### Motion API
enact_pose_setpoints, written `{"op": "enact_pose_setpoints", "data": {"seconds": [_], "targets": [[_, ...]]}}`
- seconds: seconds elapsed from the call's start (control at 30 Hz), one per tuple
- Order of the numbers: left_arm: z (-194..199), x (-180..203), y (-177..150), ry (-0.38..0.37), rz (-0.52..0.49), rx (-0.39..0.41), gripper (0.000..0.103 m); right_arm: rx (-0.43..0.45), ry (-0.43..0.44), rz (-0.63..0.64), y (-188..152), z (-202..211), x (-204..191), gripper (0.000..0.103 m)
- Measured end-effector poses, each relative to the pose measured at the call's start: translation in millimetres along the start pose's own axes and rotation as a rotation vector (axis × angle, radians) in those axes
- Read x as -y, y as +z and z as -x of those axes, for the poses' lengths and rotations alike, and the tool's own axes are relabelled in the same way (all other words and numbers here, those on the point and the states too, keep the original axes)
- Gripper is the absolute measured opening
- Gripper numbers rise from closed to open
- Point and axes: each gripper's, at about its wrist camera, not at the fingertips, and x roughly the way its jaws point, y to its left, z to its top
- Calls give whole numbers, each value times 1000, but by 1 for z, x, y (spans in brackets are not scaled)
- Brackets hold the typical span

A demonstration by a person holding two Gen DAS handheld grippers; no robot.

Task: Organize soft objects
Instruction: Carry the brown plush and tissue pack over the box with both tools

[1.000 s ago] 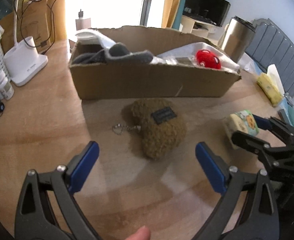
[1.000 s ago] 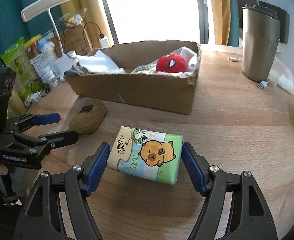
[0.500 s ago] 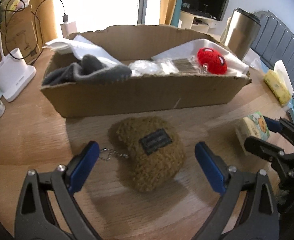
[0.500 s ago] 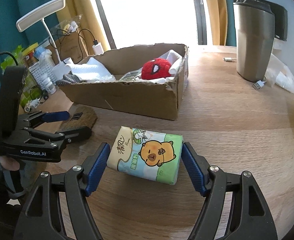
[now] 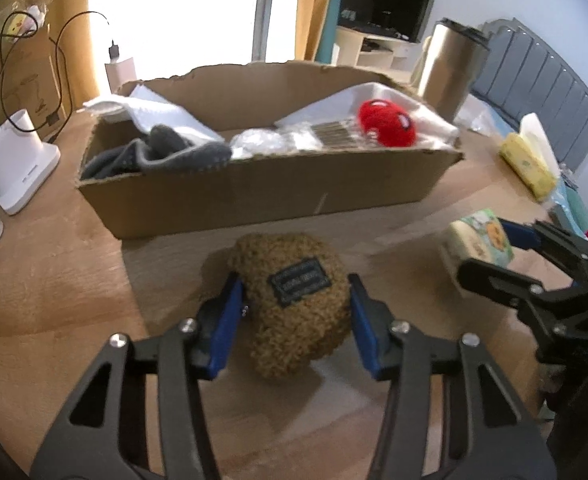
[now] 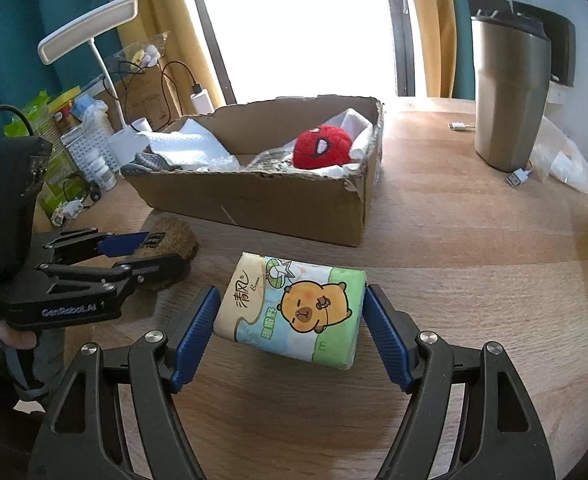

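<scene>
Plush toy (image 5: 298, 300), brown, curly pile, dark label patch on top: found on the wooden table (image 5: 54, 280), at 6 o'clock of the cardboard box (image 5: 254, 192). It is flanked by the left gripper (image 5: 296, 304), whose jaws have just been closing and are now pressed against both flanks. Judged light, soft and compressible; a hold across the thick middle is advised (pile may slip; the chain is best avoided).

Tissue pack (image 6: 290, 312), printed wrapper: clamped endwise in the right gripper (image 6: 290, 320), lifted clear of the table, at 5 o'clock of the box. Judged light, squashy, slick-wrapped; gentle pressure is suggested.
</scene>
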Motion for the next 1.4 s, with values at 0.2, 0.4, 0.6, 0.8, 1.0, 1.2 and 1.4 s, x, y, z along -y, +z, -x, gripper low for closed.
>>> {"op": "enact_pose_setpoints", "data": {"seconds": [0.2, 0.4, 0.6, 0.8, 1.0, 1.2, 1.4], "targets": [[16, -2, -4, -40, 7, 23, 52, 9, 2, 29, 3, 5, -16, 76], [36, -5, -10, -82, 24, 51, 52, 15, -3, 55, 5, 9, -29, 76], [53, -7, -10, -108, 33, 88, 52, 31, -14, 78, 8, 13, -40, 76], [67, -8, -4, -116, 34, 126, 52, 51, -24, 93, 16, 18, -45, 76], [75, -9, 7, -123, 28, 154, 52, 74, -30, 107, 28, 23, -46, 76], [83, -9, 18, -130, 21, 183, 52, 95, -26, 120, 38, 24, -46, 76], [89, -11, 29, -118, 15, 209, 52, 120, -25, 135, 48, 28, -44, 76]]}}
